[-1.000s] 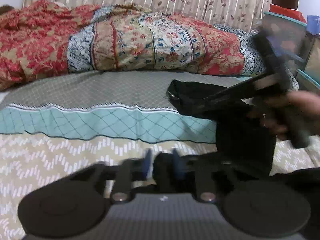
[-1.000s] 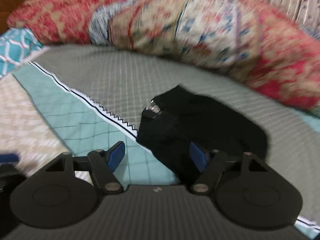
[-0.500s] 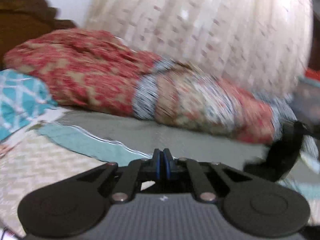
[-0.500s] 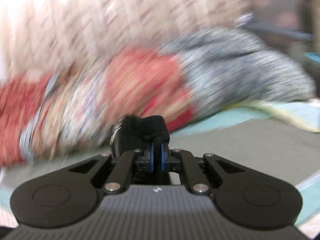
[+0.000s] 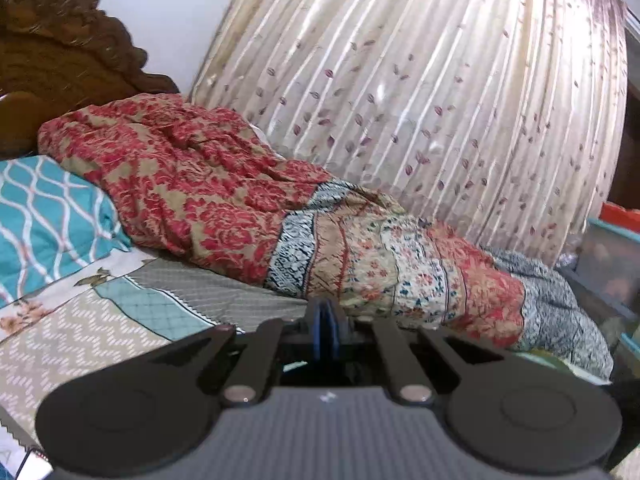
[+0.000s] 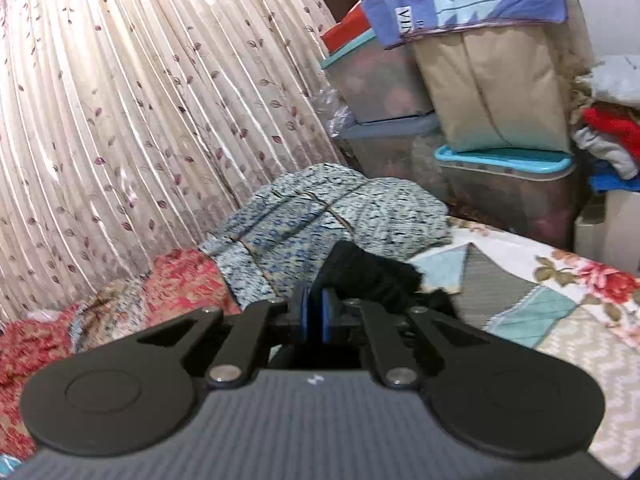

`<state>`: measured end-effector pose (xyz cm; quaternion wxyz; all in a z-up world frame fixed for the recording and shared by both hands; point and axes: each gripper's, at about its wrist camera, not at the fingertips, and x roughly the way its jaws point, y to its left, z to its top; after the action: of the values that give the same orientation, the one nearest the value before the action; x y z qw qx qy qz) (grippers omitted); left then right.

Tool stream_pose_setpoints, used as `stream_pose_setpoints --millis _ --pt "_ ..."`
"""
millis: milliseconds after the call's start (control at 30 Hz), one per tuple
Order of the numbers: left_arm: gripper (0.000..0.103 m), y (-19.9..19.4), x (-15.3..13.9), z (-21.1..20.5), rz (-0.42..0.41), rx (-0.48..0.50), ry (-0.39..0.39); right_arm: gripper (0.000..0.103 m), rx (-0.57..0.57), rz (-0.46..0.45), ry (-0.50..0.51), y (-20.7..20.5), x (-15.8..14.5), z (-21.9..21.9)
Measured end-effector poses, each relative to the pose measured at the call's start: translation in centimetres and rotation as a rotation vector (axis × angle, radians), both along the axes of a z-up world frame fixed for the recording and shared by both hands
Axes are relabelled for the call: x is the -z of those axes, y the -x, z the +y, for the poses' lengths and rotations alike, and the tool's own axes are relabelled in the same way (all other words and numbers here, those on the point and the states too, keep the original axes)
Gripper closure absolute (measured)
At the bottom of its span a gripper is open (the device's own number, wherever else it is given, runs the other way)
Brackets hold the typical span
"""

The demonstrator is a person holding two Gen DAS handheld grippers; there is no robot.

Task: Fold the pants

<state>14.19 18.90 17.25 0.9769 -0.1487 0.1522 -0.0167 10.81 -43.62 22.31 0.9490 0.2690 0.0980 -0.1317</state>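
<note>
The black pants [image 6: 372,278] bunch up just beyond my right gripper [image 6: 315,314], which is shut on them and held above the bed, pointing toward the bed's far corner. My left gripper [image 5: 324,326] is also off the bed, its blue pads pressed together. Dark cloth [image 5: 340,366] shows just under the left pads, so it seems pinched on the same pants. The rest of the garment hangs below both views, out of sight.
A red and blue patterned quilt [image 5: 248,216] lies along the far side of the bed, against a leaf-print curtain [image 5: 420,100]. A teal pillow [image 5: 44,216] and wooden headboard [image 5: 60,56] are at left. Stacked storage boxes [image 6: 504,184] and bundles crowd the right. The patchwork bedsheet [image 6: 560,312] lies below.
My right gripper closed on the black pants and swung up and to the right with them. My left gripper rose too, and the pants left the bed.
</note>
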Motion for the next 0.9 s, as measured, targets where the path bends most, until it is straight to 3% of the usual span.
stream_pose_setpoints --millis 133,400,467,567,633,733,900 --pt "0.099 -2.7 1.4 -2.1 0.043 0.027 -0.035 0.094 0.018 0.071 0.004 -5.4 1.2 -4.4" --pt "0.099 -10.7 5.5 -5.2 0.121 -0.013 -0.138 0.094 0.132 0.183 -0.062 -12.1 8.4 -3.1" --pt "0.097 -12.1 6.7 -5.7 0.128 -0.059 -0.159 0.089 0.087 0.228 -0.067 -14.4 10.0 -2.9" --pt "0.091 -13.6 8.5 -6.4 0.230 -0.109 -0.226 0.080 0.059 0.320 -0.099 -15.9 12.2 -3.2" --pt "0.089 -12.9 9.0 -6.3 0.248 -0.099 -0.237 0.068 0.060 0.294 -0.090 -15.0 13.1 -3.5" --pt "0.078 -10.7 9.2 -5.2 0.260 -0.088 -0.220 0.068 0.066 0.317 -0.075 -13.3 14.4 -4.6" --pt "0.078 -5.3 8.9 -2.5 0.302 -0.034 -0.095 0.066 0.050 0.339 -0.225 -9.7 17.5 -7.4"
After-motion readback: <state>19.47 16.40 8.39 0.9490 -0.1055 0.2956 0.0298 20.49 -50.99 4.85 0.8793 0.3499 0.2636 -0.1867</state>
